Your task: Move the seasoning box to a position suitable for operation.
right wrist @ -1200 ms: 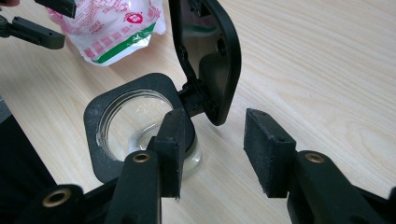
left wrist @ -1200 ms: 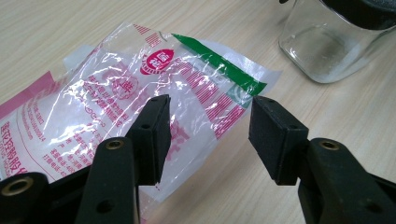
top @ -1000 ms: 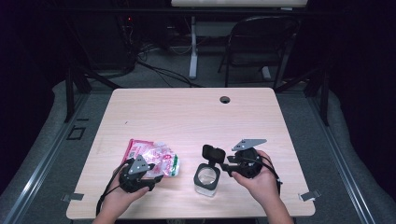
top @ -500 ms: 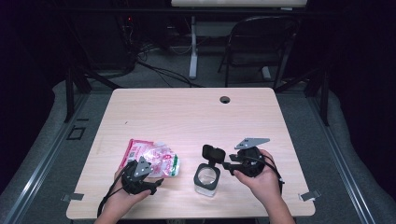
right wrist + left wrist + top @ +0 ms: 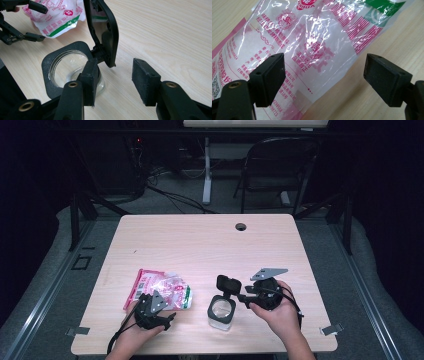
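Note:
A crinkled clear plastic bag [image 5: 161, 286] with pink and green print lies flat at the table's front left. My left gripper [image 5: 153, 312] hovers at its near edge. In the left gripper view the bag [image 5: 312, 37] spreads under my left gripper [image 5: 324, 77], whose jaws have just been opening and stand wide, pads off the plastic. A small glass jar [image 5: 221, 311] with a black rim [image 5: 50, 62] stands at front centre, its black hinged lid [image 5: 105, 32] flipped upright. My right gripper [image 5: 117, 80] is open right beside the jar's hinge, gripping nothing.
The pale wooden table [image 5: 210, 245] has a round cable hole [image 5: 241, 226] near its far edge. A dark chair [image 5: 280, 165] and cables stand on the floor beyond. The bag [image 5: 57, 17] and my left gripper [image 5: 22, 35] also appear far off in the right gripper view.
My left gripper has sunk a little toward the bag and its jaws have spread wider. The right hand, jar and lid have stayed where they were.

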Available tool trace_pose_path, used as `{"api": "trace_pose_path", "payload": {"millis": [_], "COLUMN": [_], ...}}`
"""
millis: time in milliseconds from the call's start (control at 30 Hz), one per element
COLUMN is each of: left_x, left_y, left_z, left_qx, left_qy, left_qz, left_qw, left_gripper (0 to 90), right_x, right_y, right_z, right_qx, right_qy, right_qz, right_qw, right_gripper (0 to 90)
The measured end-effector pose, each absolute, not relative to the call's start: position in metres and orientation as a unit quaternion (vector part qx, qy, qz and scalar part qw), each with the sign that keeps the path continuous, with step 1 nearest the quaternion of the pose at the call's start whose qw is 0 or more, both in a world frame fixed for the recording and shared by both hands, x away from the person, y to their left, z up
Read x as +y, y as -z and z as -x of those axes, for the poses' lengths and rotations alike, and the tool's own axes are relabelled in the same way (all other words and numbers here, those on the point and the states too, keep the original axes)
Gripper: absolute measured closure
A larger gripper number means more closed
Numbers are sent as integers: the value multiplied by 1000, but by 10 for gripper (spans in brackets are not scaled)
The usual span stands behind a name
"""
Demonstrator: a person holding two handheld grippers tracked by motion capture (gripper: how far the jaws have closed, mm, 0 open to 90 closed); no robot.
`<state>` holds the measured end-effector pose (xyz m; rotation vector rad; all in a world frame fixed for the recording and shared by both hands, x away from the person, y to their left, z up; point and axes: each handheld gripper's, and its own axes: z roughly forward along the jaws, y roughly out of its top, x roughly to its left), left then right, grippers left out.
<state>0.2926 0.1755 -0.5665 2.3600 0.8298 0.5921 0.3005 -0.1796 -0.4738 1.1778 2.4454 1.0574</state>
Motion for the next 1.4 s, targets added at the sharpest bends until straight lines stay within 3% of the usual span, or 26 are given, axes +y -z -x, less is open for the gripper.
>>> {"api": "trace_pose_path", "payload": {"millis": [567, 867, 967, 1133, 1400], "left_x": [173, 173, 173, 170, 167], "left_y": [575, 572, 572, 571, 565], "left_z": [-303, -310, -311, -313, -309], "left_qx": [322, 338, 339, 345, 324], "left_qy": [-267, -247, -239, -235, -234], "left_qz": [-861, -857, -854, -854, -859], "left_qw": [288, 300, 314, 312, 319], "left_gripper": [262, 351, 417, 440, 634], "right_x": [-188, -196, -199, -204, -207], "right_y": [474, 475, 475, 475, 476], "right_z": [-292, -285, -283, -281, -280], "right_qx": [826, 819, 817, 813, 811], "right_qy": [-364, -367, -366, -368, -367], "right_qz": [-414, -423, -428, -432, -437], "right_qw": [119, 125, 126, 129, 127], "right_gripper": [552, 549, 548, 546, 543]}}
